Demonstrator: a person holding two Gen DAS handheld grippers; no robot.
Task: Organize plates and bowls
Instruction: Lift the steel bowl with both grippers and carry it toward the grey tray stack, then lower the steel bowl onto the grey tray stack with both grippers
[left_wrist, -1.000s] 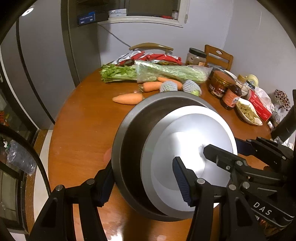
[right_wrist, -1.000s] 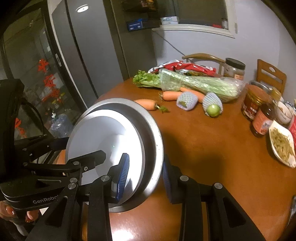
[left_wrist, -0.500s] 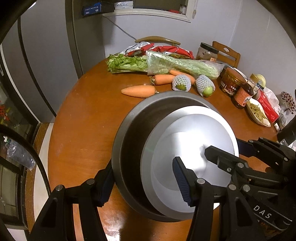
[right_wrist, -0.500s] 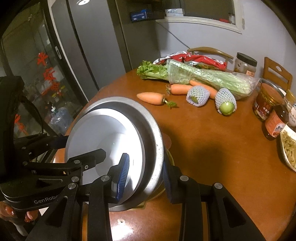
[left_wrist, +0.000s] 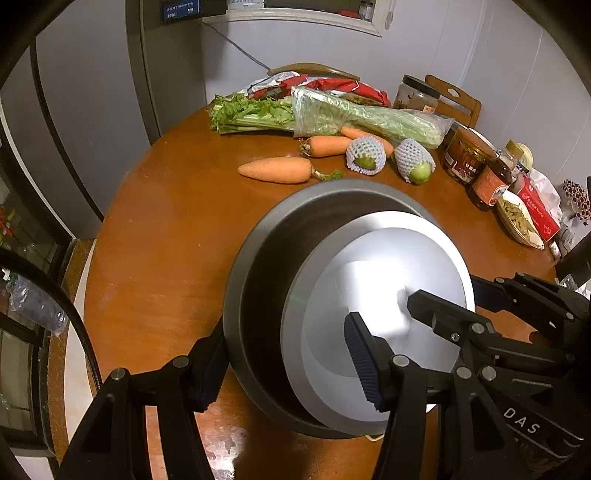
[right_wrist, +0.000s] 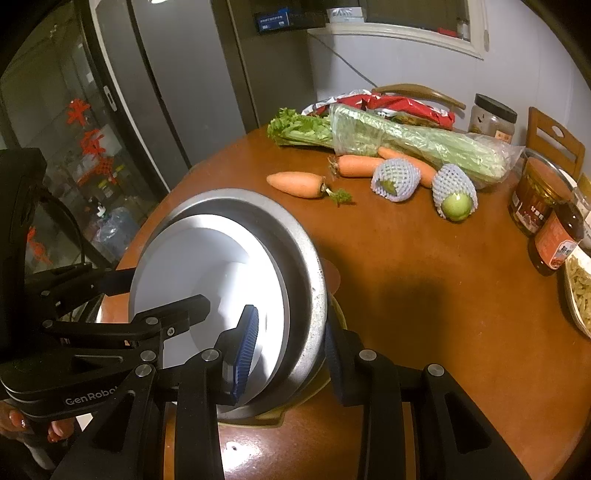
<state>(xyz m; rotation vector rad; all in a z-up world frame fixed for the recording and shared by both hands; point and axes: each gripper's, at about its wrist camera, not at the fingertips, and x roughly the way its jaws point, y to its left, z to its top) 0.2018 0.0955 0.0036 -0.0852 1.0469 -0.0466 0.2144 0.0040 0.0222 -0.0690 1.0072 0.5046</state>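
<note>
Plate (left_wrist: 373, 332) is already nested in bowl (left_wrist: 266, 280); bowl rim is being pinched by left claw (left_wrist: 284, 365) and right claw (right_wrist: 288, 339) above counter (right_wrist: 424, 295). Placing is still pending.

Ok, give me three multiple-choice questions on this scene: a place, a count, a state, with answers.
1. Where is the white plate? A) inside the metal bowl B) on a chair C) under the celery
2. How many net-wrapped fruits are there? A) one B) two C) four
3. The left gripper is: A) open, clear of everything B) shut on the metal bowl C) holding a carrot
Answers: A, the plate sits in the bowl; B, two netted fruits lie side by side; B, its fingers clamp the bowl's wall.
</note>
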